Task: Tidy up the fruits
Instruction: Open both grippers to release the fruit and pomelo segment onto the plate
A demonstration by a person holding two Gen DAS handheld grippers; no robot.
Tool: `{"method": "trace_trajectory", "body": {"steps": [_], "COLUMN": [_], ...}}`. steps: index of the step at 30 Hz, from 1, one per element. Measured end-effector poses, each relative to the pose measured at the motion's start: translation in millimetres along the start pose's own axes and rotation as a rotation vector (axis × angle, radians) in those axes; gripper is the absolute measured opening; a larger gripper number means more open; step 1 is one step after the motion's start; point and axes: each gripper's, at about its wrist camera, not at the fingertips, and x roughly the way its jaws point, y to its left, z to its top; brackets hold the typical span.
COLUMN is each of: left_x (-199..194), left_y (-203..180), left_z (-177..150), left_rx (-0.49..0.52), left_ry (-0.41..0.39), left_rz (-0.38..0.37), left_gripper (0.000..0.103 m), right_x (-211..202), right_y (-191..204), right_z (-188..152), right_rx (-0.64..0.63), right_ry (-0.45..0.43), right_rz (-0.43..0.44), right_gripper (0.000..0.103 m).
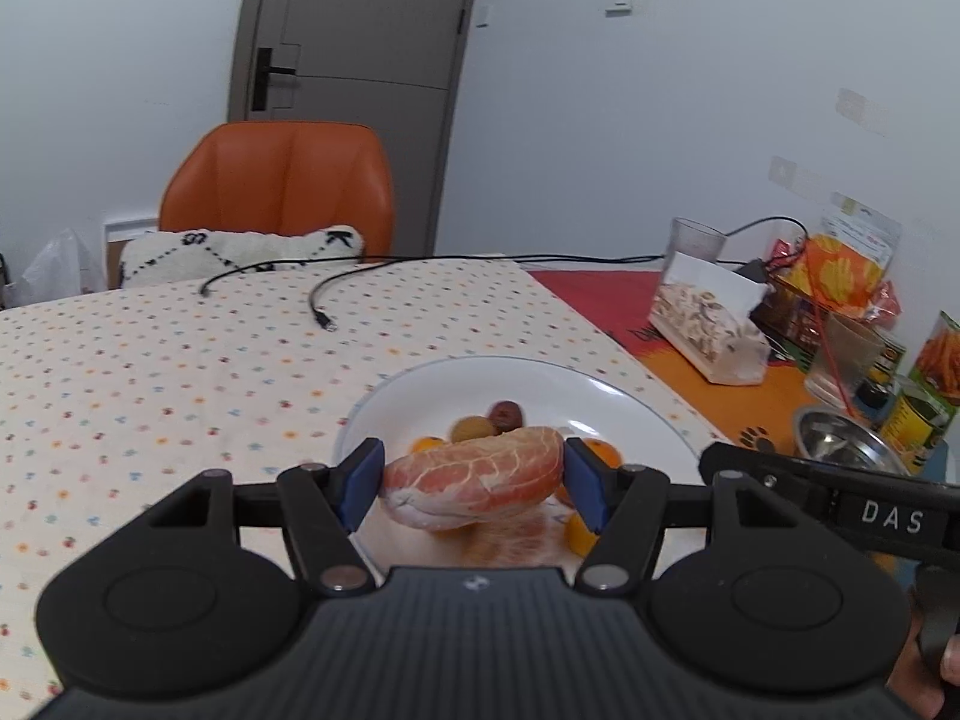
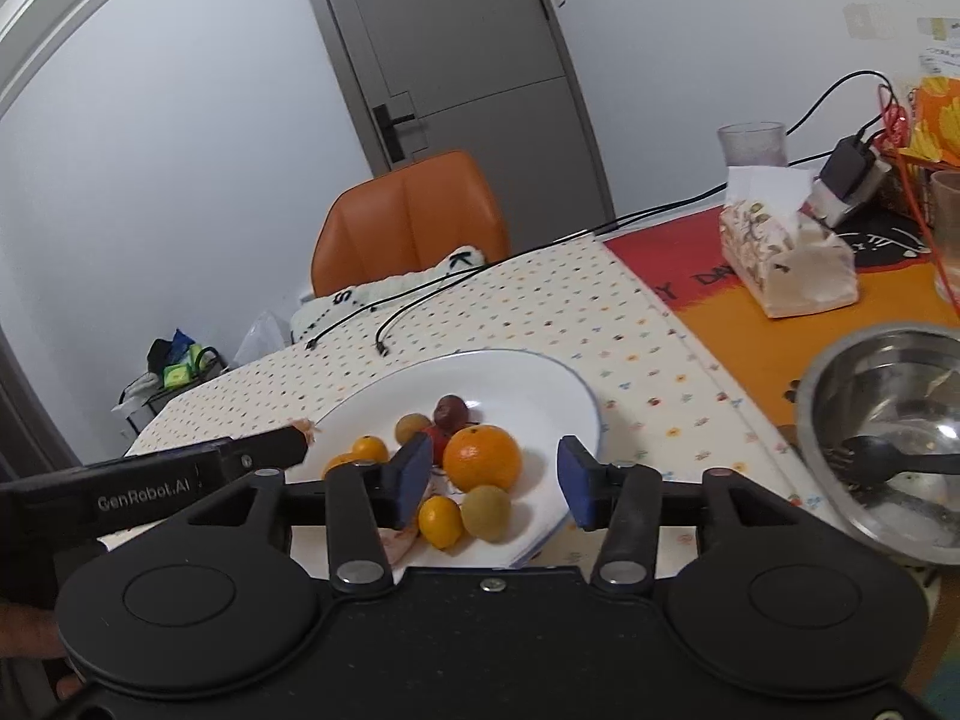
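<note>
While left gripper (image 1: pixel 474 483) pinches pomelo segment (image 1: pixel 474 480) above plate (image 2: pixel 528 372), right gripper (image 2: pixel 495 480) spread, empty.

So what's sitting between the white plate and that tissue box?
Nothing: only bare dotted tablecloth between the plate and tissue box, clearest in the right wrist view.

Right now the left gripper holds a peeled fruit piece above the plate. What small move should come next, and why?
Probably lower the left gripper a little and set the peeled fruit piece on the white plate. The pads press on it above the plate, where the orange and small fruits already lie.
</note>
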Motion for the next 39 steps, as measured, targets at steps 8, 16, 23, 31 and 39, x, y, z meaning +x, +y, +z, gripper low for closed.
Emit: {"method": "trace_trajectory", "body": {"steps": [8, 16, 23, 31, 39], "left_x": [6.0, 8.5, -3.1, -14.8, -33.2], "left_y": [-21.5, -26.5, -9.8, 4.4, 16.2], "left_z": [-3.9, -2.0, 2.0, 0.2, -2.5], "left_rx": [0.022, 0.005, -0.018, -0.036, -0.041], "left_ry": [0.02, 0.055, 0.024, 0.017, 0.013], "left_rz": [-0.036, -0.051, 0.018, 0.058, 0.067], "left_gripper": [0.064, 0.07, 0.078, 0.079, 0.088], "right_x": [-7.5, -12.4, -14.0, -14.2, -17.2], "right_y": [-10.0, -20.6, -19.0, -7.9, 4.8], "right_z": [-1.6, -2.9, -4.8, -6.1, -7.6], "right_rx": [0.012, 0.03, 0.032, 0.011, -0.01], "right_ry": [-0.005, -0.009, -0.014, -0.005, 0.017], "right_rz": [-0.015, -0.022, -0.013, 0.006, 0.011], "right_gripper": [0.057, 0.059, 0.06, 0.061, 0.062]}}
